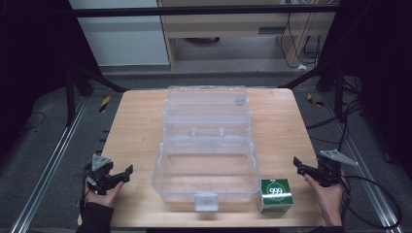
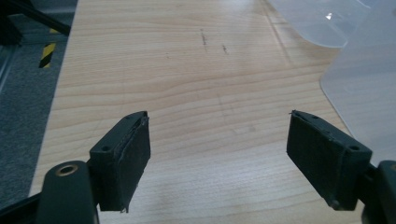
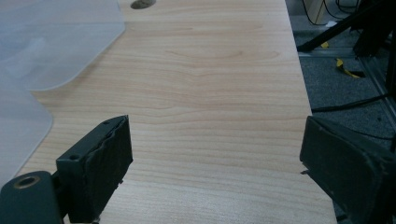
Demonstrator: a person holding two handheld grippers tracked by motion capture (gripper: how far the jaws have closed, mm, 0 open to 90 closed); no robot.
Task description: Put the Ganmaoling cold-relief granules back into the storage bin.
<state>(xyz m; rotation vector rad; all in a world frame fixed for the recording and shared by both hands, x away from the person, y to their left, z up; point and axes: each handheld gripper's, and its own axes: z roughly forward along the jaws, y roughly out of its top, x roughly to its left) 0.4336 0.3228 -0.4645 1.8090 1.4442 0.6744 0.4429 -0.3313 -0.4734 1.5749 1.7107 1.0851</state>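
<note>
- Claws first: the left claw (image 1: 115, 177) hovers at the near left corner of the pale wooden worktop (image 1: 131, 126) with its jaws spread wide and nothing between them; in the left gripper view its black pads (image 2: 133, 156) frame only bare wood.
- Right claw (image 1: 305, 170), at the near right edge, is likewise wide apart and empty.
- Just beside the right claw, towards the middle, a small green-and-white cardboard box (image 1: 275, 194) stands on the worktop, untouched, close against the near right corner of the container.
- Between the two claws sits a large clear plastic storage box (image 1: 206, 170), open, its tub apparently empty, with a latch tab on the near wall.
- Farther back, its clear hinged lid (image 1: 206, 104) lies folded open flat.
- Judged from this, the work has barely begun: the box is open, the carton likely remains to be grasped and placed inside.
</note>
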